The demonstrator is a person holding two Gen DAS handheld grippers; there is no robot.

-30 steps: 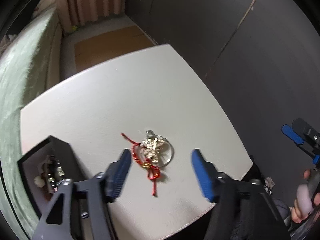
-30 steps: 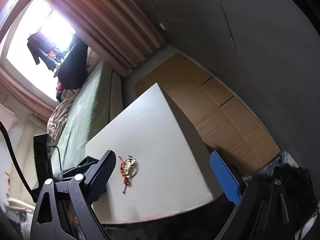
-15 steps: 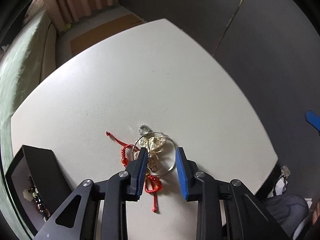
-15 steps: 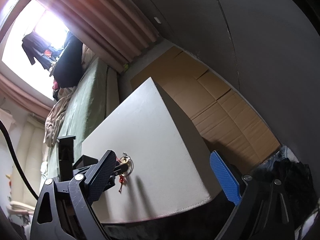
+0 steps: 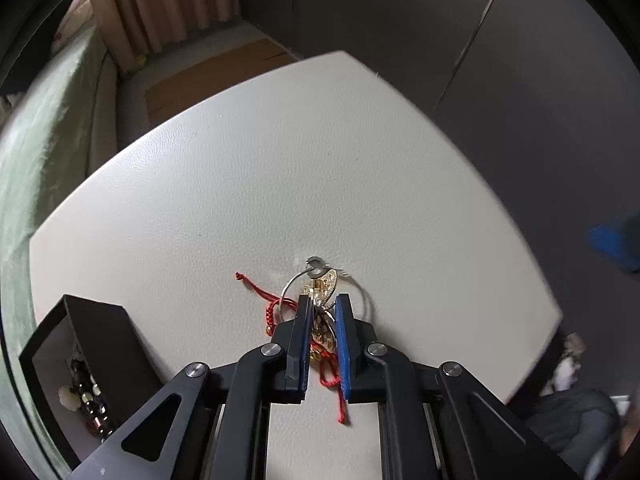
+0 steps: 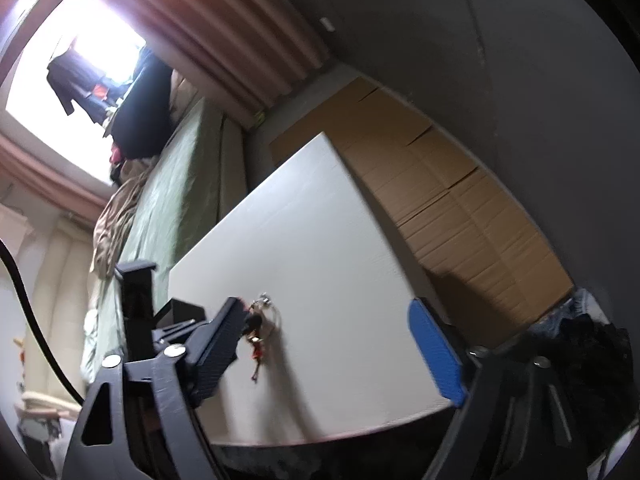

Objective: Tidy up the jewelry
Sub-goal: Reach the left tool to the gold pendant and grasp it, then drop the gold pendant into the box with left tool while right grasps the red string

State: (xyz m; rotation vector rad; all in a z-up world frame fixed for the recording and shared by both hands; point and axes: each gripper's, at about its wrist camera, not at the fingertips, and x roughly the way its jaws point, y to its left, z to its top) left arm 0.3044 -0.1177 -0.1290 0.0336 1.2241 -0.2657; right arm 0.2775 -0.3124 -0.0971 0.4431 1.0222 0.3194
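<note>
Your left gripper (image 5: 323, 314) has just been closing; its two blue pads now pinch the gold pendant (image 5: 323, 312) of one jewelry bundle on the white table (image 5: 280, 160). Count in that bundle: one gold pendant, one red cord (image 5: 272, 308), one thin wire ring (image 5: 362, 300) with a small clasp. Part of the pendant and cord is hidden behind the fingers.

Your right gripper (image 6: 336, 344) has narrowed a little but stands wide apart with nothing between its fingers, off the table's near edge; one blurred blue pad of it shows at the left view's border.

One open black box (image 5: 96, 320) sits left of the bundle, cut off by the frame; beads inside cannot be counted.

Beyond: cardboard (image 6: 460, 208) on the floor, curtain (image 5: 160, 8).
</note>
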